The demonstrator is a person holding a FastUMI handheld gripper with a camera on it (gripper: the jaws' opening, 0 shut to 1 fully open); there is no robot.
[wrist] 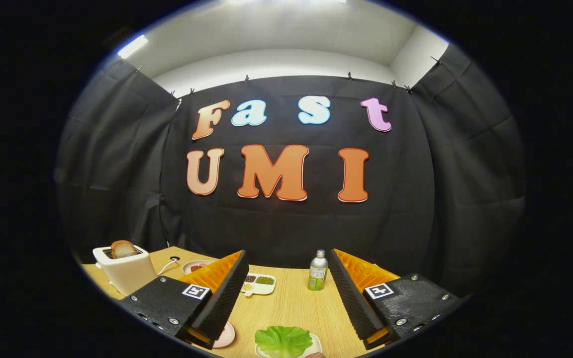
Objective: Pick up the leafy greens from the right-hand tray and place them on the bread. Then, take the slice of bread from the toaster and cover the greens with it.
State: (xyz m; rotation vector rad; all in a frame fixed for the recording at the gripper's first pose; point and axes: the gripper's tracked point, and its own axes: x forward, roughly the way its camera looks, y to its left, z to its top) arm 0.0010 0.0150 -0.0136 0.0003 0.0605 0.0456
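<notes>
Greens lie between the wide-open, empty claw, low on the tabletop; a shallow pinch may tear them, and the bottle ahead could tip.

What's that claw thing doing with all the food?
A person is holding the claw over a light wooden table. It is open and holds nothing. A green lettuce leaf lies on a small white plate between its fingers. A brown bread slice stands in the white toaster. Nothing is picked up yet.
</notes>
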